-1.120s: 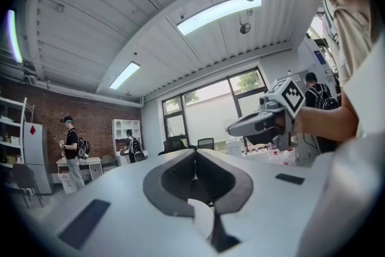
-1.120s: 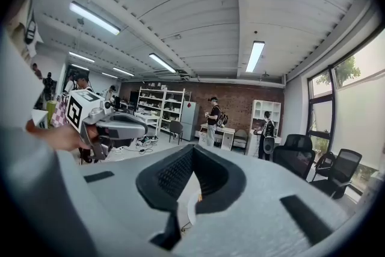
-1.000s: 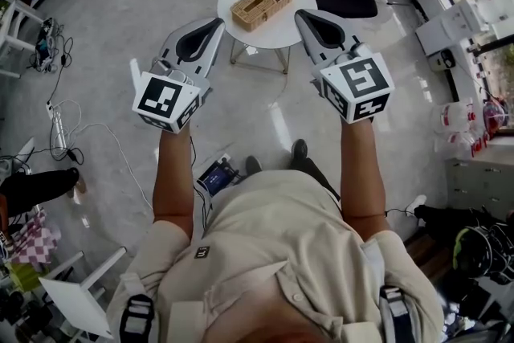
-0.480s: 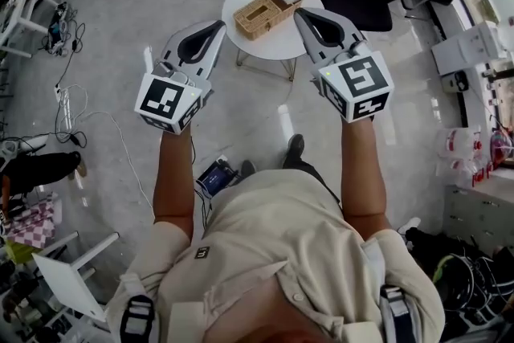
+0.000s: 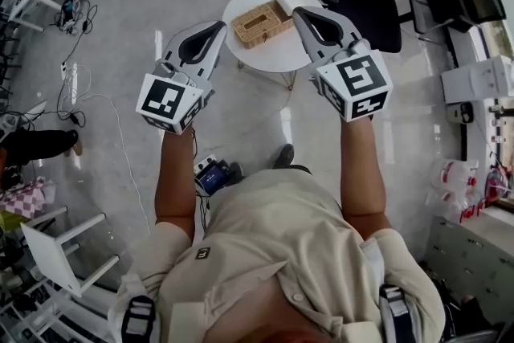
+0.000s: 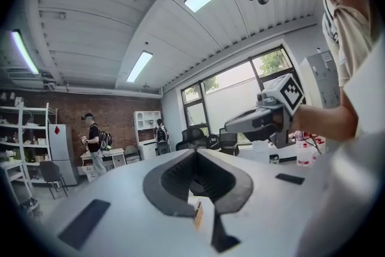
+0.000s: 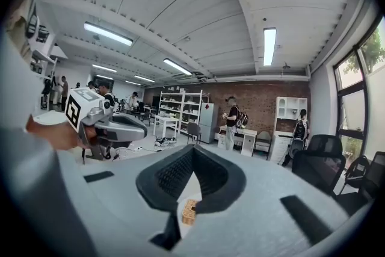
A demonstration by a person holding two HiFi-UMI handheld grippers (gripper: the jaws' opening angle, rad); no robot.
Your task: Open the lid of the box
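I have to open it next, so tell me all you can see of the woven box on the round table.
The box is small, rectangular, tan and wicker-like, with a dark oblong slot in its top. It looks closed. It lies flat, askew, on the white round table, near its middle; nothing grips it.

"What colour's the box (image 5: 261, 22)?"
"Tan wicker weave, on a white worktop (image 5: 277, 52). The left hand-held gripper (image 5: 218, 23) and right hand-held gripper (image 5: 298, 12) are grey, with black-and-white square markers."
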